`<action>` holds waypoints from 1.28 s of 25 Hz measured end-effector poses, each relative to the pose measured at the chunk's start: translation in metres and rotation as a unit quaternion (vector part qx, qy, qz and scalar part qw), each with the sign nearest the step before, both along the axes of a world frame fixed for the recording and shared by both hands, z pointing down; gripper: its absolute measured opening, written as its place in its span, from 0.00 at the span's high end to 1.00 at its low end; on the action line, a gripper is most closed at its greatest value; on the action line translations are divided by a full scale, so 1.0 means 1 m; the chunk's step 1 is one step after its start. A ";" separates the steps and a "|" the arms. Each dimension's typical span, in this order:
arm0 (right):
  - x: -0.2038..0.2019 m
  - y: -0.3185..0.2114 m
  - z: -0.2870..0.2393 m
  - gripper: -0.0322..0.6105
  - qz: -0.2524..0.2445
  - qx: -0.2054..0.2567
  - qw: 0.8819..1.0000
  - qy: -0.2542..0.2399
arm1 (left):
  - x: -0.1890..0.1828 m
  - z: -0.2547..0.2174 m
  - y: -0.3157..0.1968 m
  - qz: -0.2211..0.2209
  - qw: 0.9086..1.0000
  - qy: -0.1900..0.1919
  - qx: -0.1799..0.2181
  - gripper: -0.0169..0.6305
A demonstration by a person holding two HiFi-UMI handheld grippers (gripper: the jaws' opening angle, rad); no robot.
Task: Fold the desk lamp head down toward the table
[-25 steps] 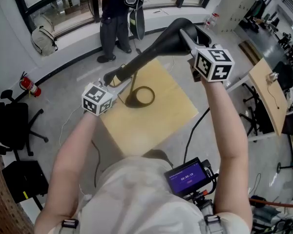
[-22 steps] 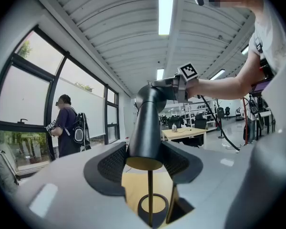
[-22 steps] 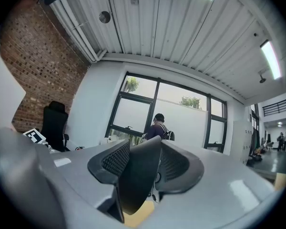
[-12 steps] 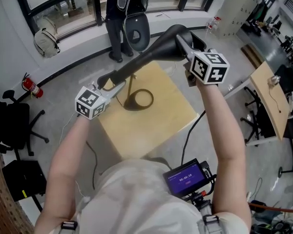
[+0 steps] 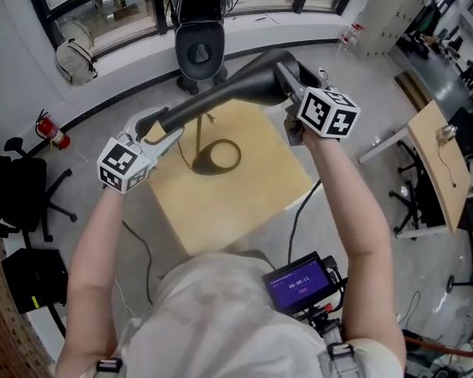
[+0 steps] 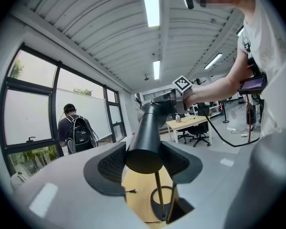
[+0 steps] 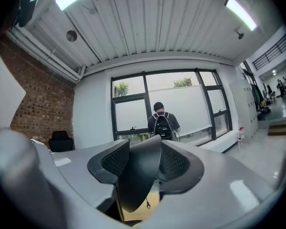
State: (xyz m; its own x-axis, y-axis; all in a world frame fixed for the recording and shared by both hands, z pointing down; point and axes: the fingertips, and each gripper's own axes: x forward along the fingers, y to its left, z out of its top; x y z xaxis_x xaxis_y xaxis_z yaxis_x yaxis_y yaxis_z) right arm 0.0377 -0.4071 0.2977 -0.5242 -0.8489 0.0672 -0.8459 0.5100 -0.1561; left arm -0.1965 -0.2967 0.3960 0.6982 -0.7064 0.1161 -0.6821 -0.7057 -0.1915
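Note:
The black desk lamp has a long cone-shaped head (image 5: pixel 229 89) that lies nearly level above the wooden table (image 5: pixel 244 199). Its ring base (image 5: pixel 217 157) rests on the table, and a thin brass stem (image 5: pixel 199 136) rises from it. My left gripper (image 5: pixel 167 128) is shut on the narrow rear end of the head (image 6: pixel 144 147), which sits between its pads. My right gripper (image 5: pixel 288 85) is shut on the wide shade end (image 7: pixel 138 175), whose rim fills the gap between its jaws. Both marker cubes face the head camera.
A person with a backpack (image 5: pixel 199 22) stands by the windows beyond the table. A black office chair (image 5: pixel 16 187) and a fire extinguisher (image 5: pixel 49 132) are at the left. Another desk (image 5: pixel 437 156) stands to the right. A cable runs off the table's near edge.
My right gripper has sunk with the wide end of the lamp head, so the head lies flatter. The left gripper shifted slightly left. The person at the windows has moved.

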 end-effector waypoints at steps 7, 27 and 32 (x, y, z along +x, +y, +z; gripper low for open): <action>-0.003 -0.010 0.009 0.63 -0.017 -0.019 0.999 -0.041 | -0.009 -0.018 0.000 -0.009 1.000 -0.026 0.011 0.62; -0.020 -0.006 0.059 0.63 -0.051 -0.117 0.983 -0.134 | -0.022 -0.045 0.025 -0.018 0.998 -0.057 0.028 0.62; -0.022 0.003 0.061 0.63 -0.064 -0.117 0.980 -0.148 | -0.022 -0.049 0.035 -0.025 0.997 -0.059 0.038 0.62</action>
